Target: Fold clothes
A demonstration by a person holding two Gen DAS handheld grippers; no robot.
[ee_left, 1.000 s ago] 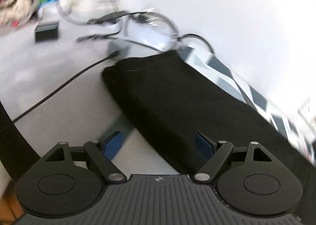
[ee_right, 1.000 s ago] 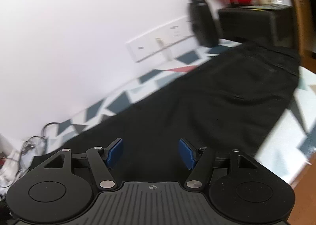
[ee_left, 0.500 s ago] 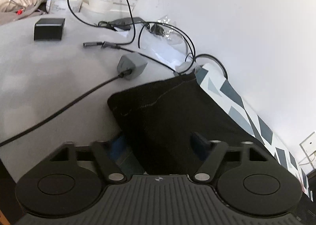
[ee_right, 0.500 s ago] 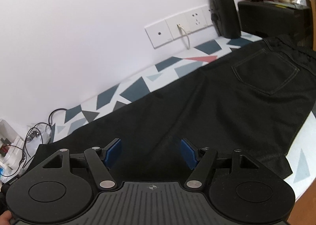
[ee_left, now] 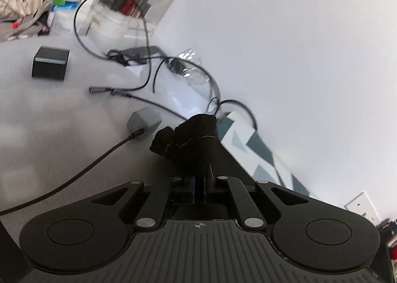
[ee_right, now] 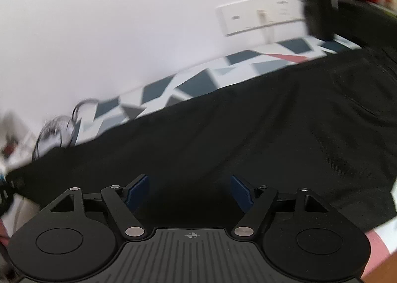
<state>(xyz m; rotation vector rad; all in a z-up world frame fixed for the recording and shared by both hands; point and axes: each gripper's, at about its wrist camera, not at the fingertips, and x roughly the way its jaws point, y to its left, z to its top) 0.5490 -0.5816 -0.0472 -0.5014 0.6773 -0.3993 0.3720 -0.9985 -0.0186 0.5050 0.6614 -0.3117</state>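
The left gripper (ee_left: 198, 185) is clamped on the hem of black trousers (ee_right: 248, 129), bunched at twelve o'clock; the right gripper (ee_right: 189, 190), jaws opening and empty, hovers over the trousers spread on the patterned table (ee_right: 198, 82); the thin pinch could slip, or snag the cable (ee_left: 82, 171) at nine o'clock.

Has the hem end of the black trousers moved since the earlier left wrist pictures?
Yes. The hem, which earlier lay flat short of the grey charger, is now bunched up level with it, pinched in the shut jaws of the left gripper.
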